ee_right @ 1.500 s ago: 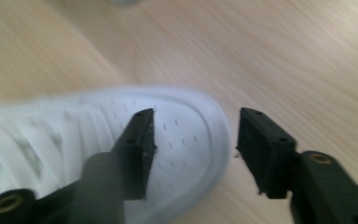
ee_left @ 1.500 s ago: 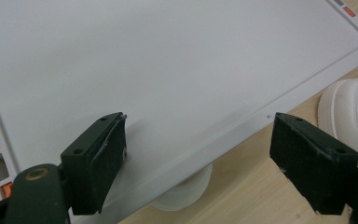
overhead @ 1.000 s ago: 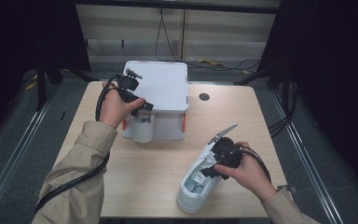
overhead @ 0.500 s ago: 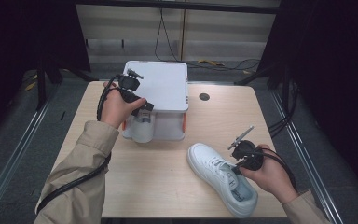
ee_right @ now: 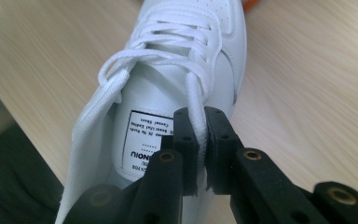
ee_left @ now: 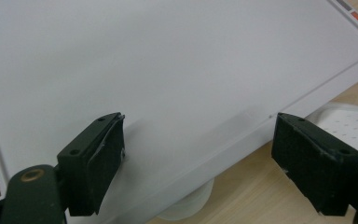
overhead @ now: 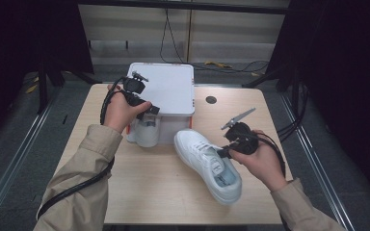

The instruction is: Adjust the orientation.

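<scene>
A white sneaker [overhead: 207,166] lies on the wooden table [overhead: 149,192], its toe pointing at the white box [overhead: 166,89]. My right gripper [overhead: 224,153] is over the sneaker's opening. In the right gripper view my right gripper [ee_right: 201,126] is shut on a white lace [ee_right: 193,100] beside the labelled tongue [ee_right: 149,126] of the sneaker [ee_right: 168,60]. My left gripper [overhead: 147,109] hovers at the box's front left corner. Its jaws stand wide apart over the box lid [ee_left: 168,70], so the left gripper [ee_left: 198,154] is open and holds nothing.
A clear round container [overhead: 147,134] stands against the box's front, below my left gripper. A small dark round hole [overhead: 211,99] marks the table right of the box. Cables trail from both grippers, and more lie on the floor behind the table.
The sneaker has swung round from the front right and moved toward the box. My right hand has come up and inward with it. The left hand has stayed put.
</scene>
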Demonstrator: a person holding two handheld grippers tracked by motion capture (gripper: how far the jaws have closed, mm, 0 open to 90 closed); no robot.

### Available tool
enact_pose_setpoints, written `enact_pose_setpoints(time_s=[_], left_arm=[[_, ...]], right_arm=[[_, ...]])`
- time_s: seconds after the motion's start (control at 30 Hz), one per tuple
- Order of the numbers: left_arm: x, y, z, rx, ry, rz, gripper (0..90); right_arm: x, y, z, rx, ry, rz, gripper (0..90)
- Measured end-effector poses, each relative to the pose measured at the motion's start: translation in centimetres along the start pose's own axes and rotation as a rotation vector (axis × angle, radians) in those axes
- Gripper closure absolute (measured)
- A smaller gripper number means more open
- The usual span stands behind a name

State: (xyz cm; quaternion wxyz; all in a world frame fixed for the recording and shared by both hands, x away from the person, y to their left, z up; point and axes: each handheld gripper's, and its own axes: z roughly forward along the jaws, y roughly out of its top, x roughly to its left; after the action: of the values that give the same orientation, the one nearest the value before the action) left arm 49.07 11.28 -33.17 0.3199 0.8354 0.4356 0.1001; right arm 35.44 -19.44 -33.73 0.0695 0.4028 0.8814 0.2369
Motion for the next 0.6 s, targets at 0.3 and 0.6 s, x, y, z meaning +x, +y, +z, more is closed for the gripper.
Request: enact_pose_setpoints(time_s=[0.3,0.6], left_arm=[[0.0,-0.1,0.0,-0.006,-0.001,0.007,17.8],[-0.4,0.0,0.2,0.002,0.021,0.033,17.3]], right_arm=[[-0.4,4.0,4.0,-0.031,-0.012,0.073,84.1],[-0.8,5.6,6.2,-0.095,0.000,0.142,83.9]])
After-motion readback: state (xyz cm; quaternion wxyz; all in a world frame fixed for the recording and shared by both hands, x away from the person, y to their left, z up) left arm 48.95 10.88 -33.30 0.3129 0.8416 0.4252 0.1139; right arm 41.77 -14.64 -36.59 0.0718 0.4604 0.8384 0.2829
